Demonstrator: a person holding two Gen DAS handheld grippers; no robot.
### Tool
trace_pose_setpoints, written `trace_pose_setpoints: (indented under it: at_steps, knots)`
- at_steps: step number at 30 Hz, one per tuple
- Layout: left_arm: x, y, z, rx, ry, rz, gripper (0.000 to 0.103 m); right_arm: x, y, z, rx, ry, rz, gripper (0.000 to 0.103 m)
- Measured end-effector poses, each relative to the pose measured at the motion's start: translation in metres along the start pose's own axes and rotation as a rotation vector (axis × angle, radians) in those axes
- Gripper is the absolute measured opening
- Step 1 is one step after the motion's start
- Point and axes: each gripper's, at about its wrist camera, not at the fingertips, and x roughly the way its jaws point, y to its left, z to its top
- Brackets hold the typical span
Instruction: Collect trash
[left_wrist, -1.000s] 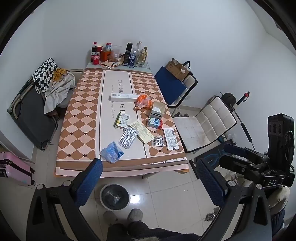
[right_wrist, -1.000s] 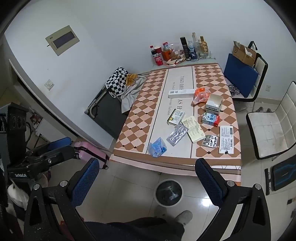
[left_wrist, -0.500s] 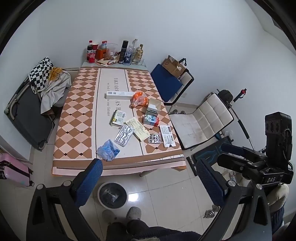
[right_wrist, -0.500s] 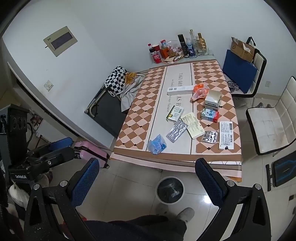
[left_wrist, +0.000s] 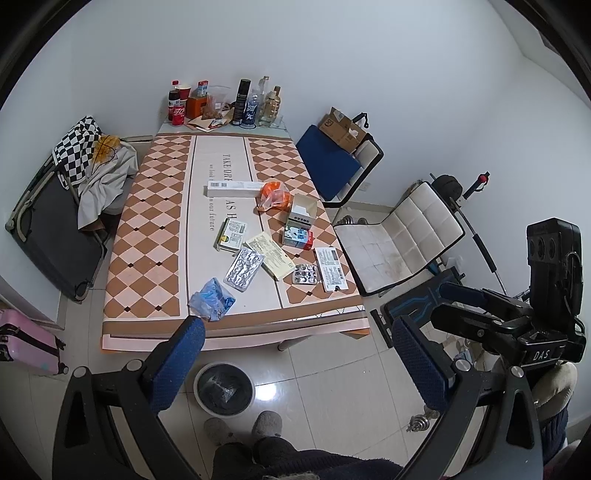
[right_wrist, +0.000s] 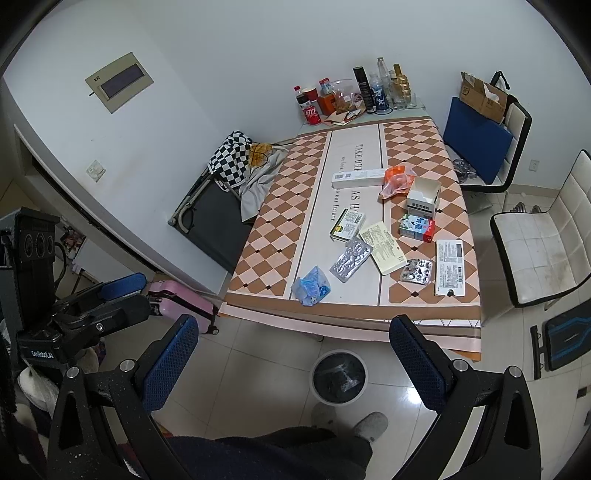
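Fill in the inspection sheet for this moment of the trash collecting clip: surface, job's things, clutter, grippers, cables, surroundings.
Surface: table under a checked cloth with a white centre strip.
Job's things: crumpled blue wrapper near the front edge; blister packs, medicine boxes, leaflets, an orange bag and a long white box mid-table; bin on the floor below the front edge.
Clutter: bottles and cups at the far end.
Grippers: left gripper and right gripper both open, empty, held above the floor short of the table.
Cables: nothing seen.
Surroundings: white chair, blue-cushioned chair, pink suitcase, folding cot with clothes.
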Motion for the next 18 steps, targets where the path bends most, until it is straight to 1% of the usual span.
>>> trace_pose_setpoints:
  at_steps: [18]
  knots:
    - [-0.0006, 0.0011, 0.0049, -0.003, 0.003, 0.001, 0.103, 0.0007, -0.0004, 0.0001, -0.002, 0.003, 0.001, 0.103]
